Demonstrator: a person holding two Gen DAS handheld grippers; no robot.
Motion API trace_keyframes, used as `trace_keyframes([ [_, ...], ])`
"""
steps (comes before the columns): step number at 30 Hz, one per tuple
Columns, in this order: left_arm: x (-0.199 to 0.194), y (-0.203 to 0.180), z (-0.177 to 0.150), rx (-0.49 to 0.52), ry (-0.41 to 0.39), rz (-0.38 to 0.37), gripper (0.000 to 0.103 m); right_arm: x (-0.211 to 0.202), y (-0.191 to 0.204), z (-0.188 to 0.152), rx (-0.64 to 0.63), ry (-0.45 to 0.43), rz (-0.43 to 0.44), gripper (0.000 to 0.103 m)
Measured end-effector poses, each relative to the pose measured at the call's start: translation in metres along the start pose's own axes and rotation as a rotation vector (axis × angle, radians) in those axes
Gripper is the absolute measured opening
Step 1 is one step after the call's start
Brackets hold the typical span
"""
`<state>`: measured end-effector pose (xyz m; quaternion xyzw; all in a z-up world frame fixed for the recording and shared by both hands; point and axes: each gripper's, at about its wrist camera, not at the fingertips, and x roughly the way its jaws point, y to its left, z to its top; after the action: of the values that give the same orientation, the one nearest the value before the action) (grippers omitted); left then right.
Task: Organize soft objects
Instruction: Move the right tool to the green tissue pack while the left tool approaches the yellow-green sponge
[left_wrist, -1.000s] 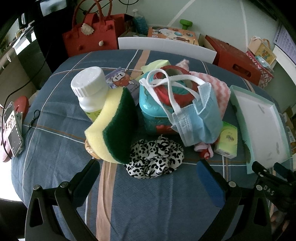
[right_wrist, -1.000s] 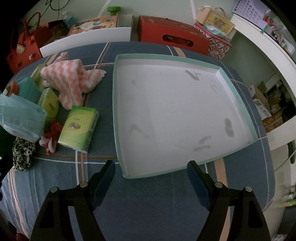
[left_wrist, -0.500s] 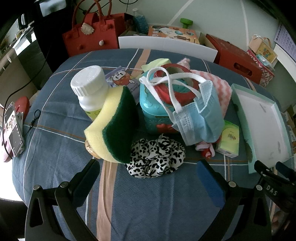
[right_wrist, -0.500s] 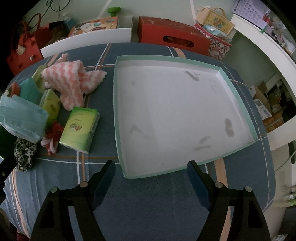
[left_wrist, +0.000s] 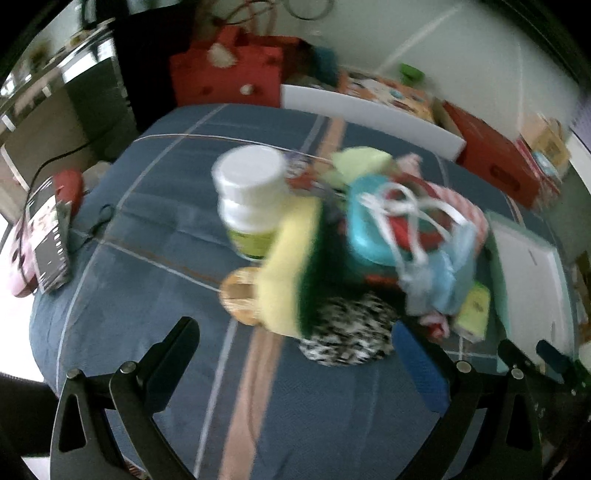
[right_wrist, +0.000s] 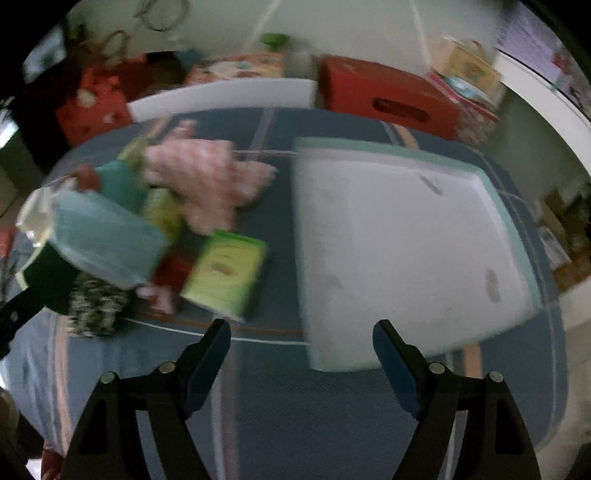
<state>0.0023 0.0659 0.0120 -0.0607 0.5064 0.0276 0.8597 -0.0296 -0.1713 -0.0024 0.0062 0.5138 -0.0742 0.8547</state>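
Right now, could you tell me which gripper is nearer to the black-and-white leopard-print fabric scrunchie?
Left. The left gripper sits open just in front of the leopard-print scrunchie. The right gripper is open too, off to the scrunchie's right, facing the white tray.

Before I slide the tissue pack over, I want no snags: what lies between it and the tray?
Only bare tablecloth lies between the tissue pack and the tray, as the right wrist view shows.
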Motion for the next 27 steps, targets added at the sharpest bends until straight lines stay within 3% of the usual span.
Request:
trace_keyframes([
  [11,0.007,0.051,0.004,-0.160,0.020,0.053,0.103,0.025,0.033,0.018,-0.069,-0.008,0.097,0.083],
  [16,0.011,0.045,0.003,-0.137,0.027,0.033,0.103,0.042,0.042,0.020,-0.088,0.018,0.099,0.082],
  [27,0.014,0.017,0.001,-0.042,0.020,0.027,0.103,0.071,0.022,0.025,-0.023,0.074,0.131,0.079],
])
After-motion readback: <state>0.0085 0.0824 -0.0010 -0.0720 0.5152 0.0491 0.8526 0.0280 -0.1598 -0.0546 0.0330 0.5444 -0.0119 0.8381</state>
